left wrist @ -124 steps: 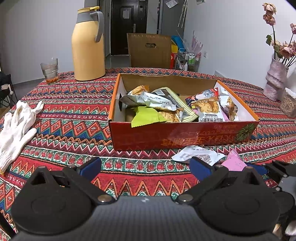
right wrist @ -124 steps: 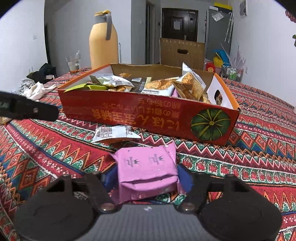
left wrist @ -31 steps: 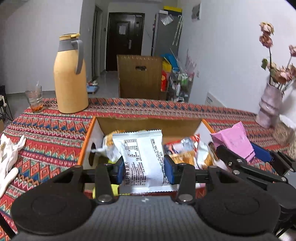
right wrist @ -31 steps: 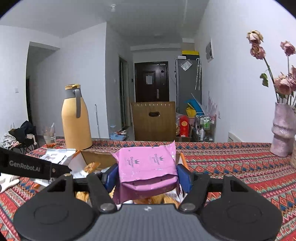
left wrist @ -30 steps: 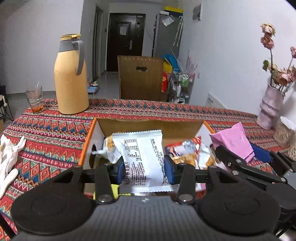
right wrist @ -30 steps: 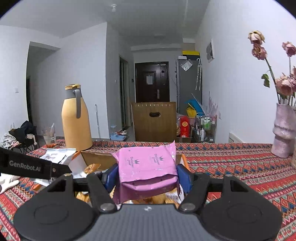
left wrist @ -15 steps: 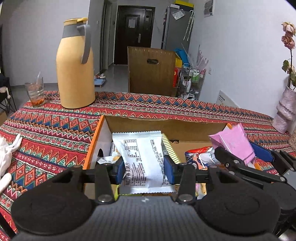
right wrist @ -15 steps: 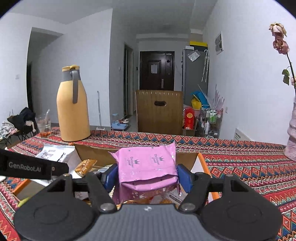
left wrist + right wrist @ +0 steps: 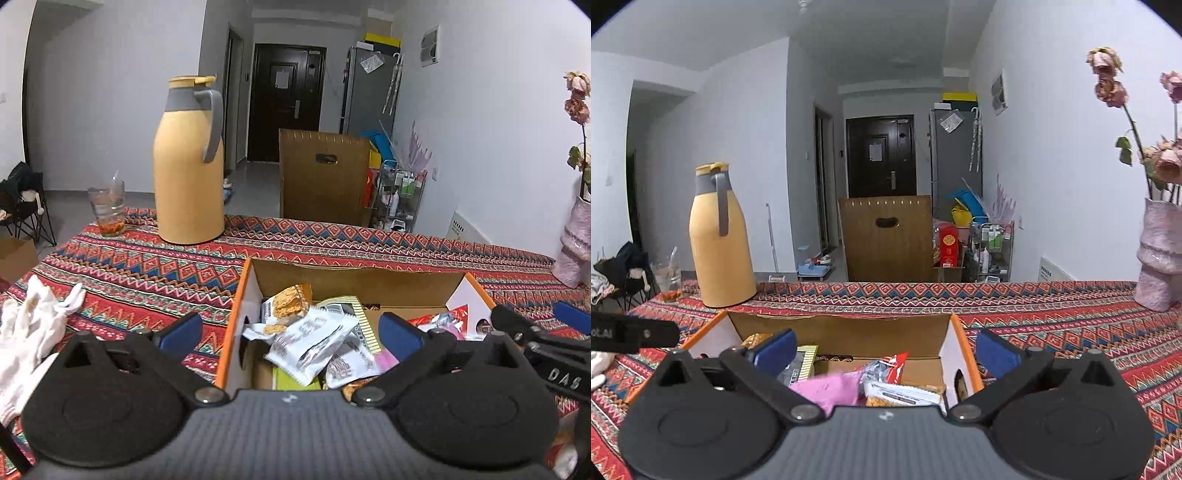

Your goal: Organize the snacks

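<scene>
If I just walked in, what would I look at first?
Probably the big yellow jug with its grey handle, standing at the far side of the zigzag tablecloth beside a drinking glass. Then the open cardboard box close in front, full of snack packets with a white packet lying on top. Off to the right, dried pink flowers stand in a pale pink vase.

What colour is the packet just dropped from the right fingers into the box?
Pink packet, clearest in the right wrist view.
</scene>
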The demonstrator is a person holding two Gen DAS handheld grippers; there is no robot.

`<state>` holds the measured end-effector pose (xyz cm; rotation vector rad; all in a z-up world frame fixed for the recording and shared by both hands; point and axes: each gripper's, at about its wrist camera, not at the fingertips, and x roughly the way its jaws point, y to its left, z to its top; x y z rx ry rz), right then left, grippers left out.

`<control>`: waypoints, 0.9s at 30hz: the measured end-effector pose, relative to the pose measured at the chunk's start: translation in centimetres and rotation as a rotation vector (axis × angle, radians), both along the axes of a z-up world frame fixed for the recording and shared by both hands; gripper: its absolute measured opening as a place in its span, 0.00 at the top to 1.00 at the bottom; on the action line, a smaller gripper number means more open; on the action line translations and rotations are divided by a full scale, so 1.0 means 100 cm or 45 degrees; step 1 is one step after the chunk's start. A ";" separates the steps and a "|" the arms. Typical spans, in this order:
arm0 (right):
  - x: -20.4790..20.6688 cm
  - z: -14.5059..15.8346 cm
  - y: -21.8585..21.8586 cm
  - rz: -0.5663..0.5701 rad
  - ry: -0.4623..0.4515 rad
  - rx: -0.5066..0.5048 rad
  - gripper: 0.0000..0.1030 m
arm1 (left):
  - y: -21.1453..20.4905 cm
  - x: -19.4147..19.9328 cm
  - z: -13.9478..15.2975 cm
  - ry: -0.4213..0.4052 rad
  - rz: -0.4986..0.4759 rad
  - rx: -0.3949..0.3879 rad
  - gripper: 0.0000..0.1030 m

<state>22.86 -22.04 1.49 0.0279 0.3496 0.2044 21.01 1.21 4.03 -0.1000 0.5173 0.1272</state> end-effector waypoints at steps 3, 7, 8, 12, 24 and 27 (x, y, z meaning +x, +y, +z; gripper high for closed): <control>-0.017 0.003 -0.008 -0.004 0.000 0.022 0.00 | -0.001 -0.018 0.003 -0.021 -0.018 0.017 0.00; -0.046 0.010 -0.016 0.007 -0.018 0.043 0.00 | -0.004 -0.046 0.007 -0.065 -0.042 0.050 0.00; -0.054 0.012 -0.017 0.013 -0.022 0.049 0.00 | -0.005 -0.053 0.008 -0.076 -0.048 0.053 0.00; -0.085 0.017 -0.021 0.032 -0.039 0.064 0.00 | -0.008 -0.083 0.011 -0.112 -0.087 0.056 0.00; -0.157 0.009 -0.027 0.071 0.008 0.056 0.00 | -0.014 -0.150 0.002 -0.138 -0.141 0.050 0.00; -0.168 0.001 -0.028 0.073 0.042 0.050 0.00 | -0.013 -0.158 -0.006 -0.115 -0.151 0.047 0.00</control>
